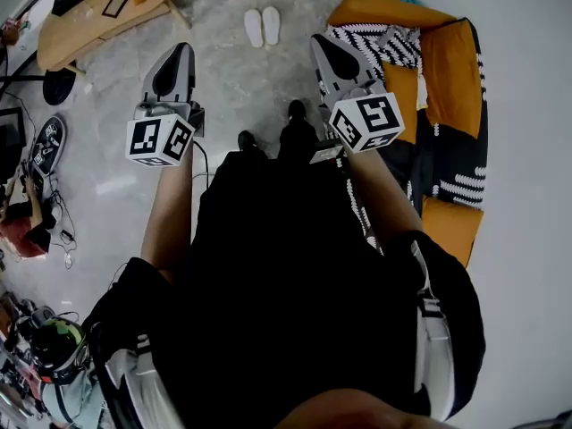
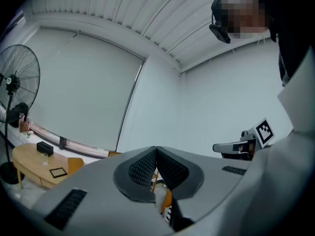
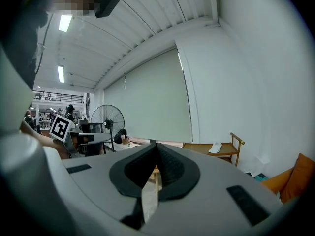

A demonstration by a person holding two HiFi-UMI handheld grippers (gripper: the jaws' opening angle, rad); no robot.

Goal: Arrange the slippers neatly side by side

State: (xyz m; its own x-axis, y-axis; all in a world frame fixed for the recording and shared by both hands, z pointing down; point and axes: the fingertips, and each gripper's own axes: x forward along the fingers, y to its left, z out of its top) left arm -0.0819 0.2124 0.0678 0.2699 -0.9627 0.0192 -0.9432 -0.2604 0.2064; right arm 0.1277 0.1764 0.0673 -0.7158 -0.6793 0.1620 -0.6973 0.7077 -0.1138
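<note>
In the head view a pair of white slippers (image 1: 262, 27) lies side by side on the grey floor, well ahead of the person's black shoes. Both grippers are held out level, above the floor and short of the slippers. The left gripper (image 1: 184, 48) is shut with nothing in it; in its own view its jaws (image 2: 156, 148) meet tip to tip. The right gripper (image 1: 318, 41) is also shut and empty, and in the right gripper view (image 3: 156, 145) its jaws are pressed together. Neither gripper view shows the pair on the floor.
An orange sofa (image 1: 447, 79) with black-and-white cushions stands at the right. At the upper left is a wooden table (image 1: 98, 12), with a standing fan (image 2: 15, 82) beside it. A low wooden bench (image 3: 216, 151) against the far wall carries one white shoe (image 3: 215, 147). Bags and gear lie at the left edge (image 1: 40, 150).
</note>
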